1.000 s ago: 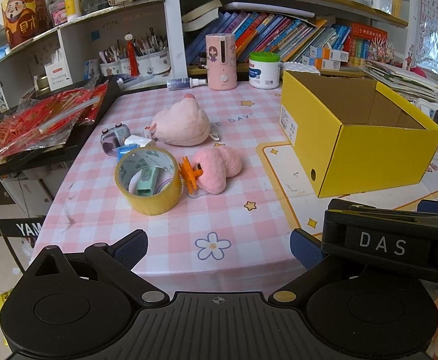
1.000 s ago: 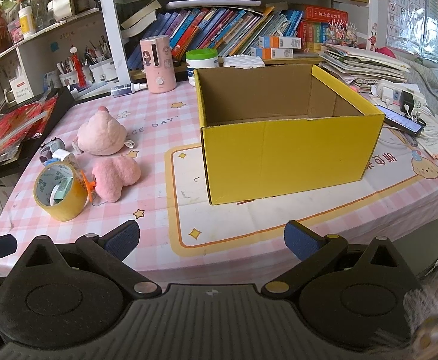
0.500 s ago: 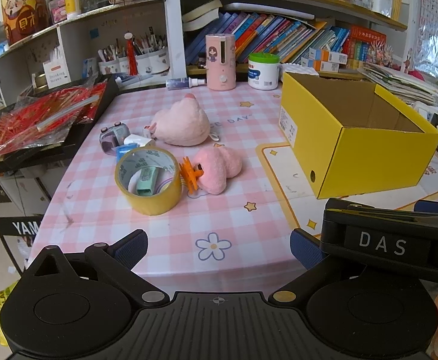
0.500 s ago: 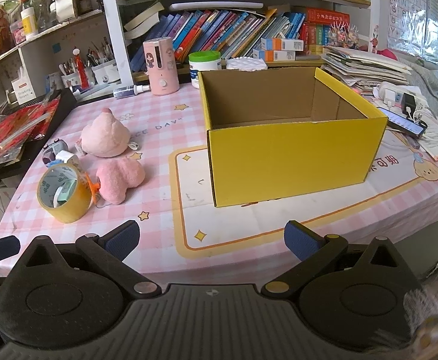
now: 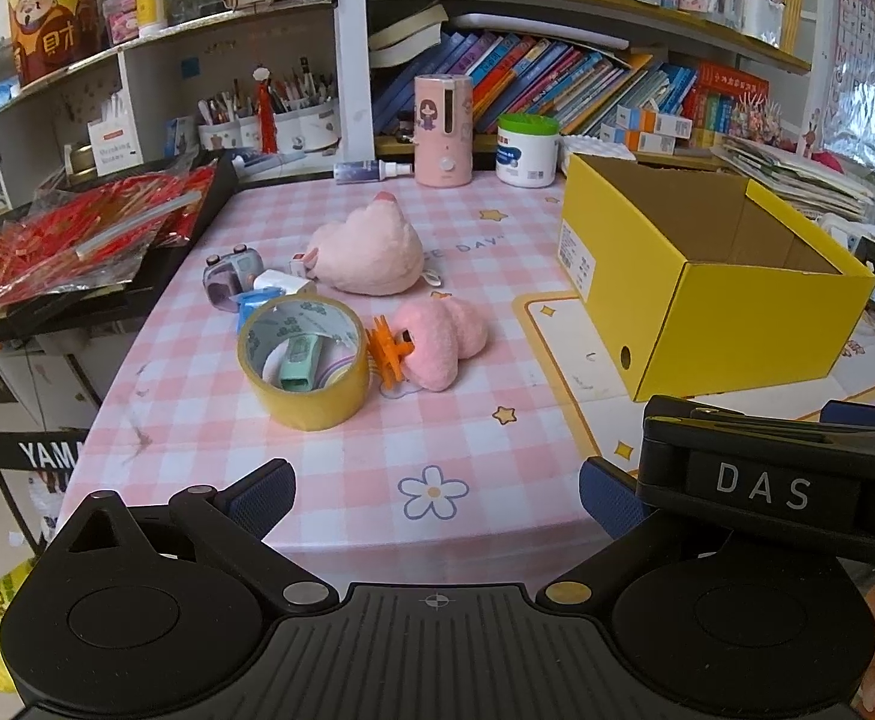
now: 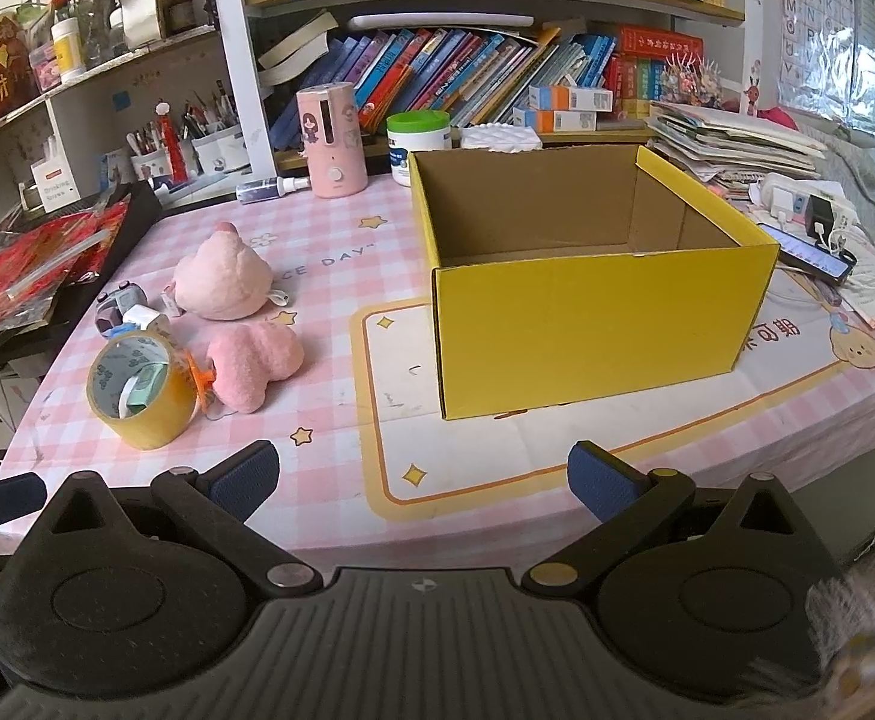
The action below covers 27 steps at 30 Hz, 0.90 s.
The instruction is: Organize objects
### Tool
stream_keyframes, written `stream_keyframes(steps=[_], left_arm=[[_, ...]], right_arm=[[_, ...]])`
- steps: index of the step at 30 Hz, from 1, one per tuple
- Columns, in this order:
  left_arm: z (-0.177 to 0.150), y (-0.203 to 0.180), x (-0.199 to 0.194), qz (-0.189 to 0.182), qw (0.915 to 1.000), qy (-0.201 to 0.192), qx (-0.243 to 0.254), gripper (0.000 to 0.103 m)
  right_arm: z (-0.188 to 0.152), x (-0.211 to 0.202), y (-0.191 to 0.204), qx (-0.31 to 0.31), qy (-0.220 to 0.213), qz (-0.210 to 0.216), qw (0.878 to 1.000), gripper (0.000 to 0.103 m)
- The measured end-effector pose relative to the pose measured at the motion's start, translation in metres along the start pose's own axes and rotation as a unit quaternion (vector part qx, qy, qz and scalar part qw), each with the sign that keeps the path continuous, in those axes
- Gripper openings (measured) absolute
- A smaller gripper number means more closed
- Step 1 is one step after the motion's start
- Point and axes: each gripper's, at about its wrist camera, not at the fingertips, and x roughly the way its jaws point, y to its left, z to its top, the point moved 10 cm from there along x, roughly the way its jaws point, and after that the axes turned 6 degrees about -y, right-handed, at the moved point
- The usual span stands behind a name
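An open yellow cardboard box (image 6: 593, 324) (image 5: 707, 300) stands on the pink checked table, empty inside. Left of it lie a yellow tape roll (image 5: 304, 360) (image 6: 140, 393) with a small green item inside, an orange clip (image 5: 386, 354), a small pink plush (image 5: 440, 336) (image 6: 251, 363), a larger pink plush (image 5: 368, 255) (image 6: 221, 279) and a small purple toy (image 5: 230, 279). My left gripper (image 5: 434, 495) is open and empty at the table's near edge. My right gripper (image 6: 422, 477) is open and empty, near the box's front.
A pink dispenser (image 5: 443, 129), a green-lidded white jar (image 5: 526, 150) and a spray bottle (image 5: 368, 168) stand at the table's back. Bookshelves rise behind. Red packets lie on a black stand (image 5: 77, 234) at left. Papers and a phone (image 6: 809, 249) lie right of the box.
Both grippers have drifted slightly forward toward the table. No object has moved.
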Motion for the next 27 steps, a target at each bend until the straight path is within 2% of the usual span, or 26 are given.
stream_keyframes(steps=[12,27], left_arm=[[-0.005,0.015,-0.001,0.008,0.9999,0.005,-0.012,0.102],[-0.015,0.051,0.005,0.04,0.9973,0.022,-0.057,0.102]], right_arm=[[-0.005,0.0,0.015,-0.013,0.01,0.011,1.0,0.103],[-0.009,0.017,0.051,-0.03,0.034,0.066,0.997,0.103]])
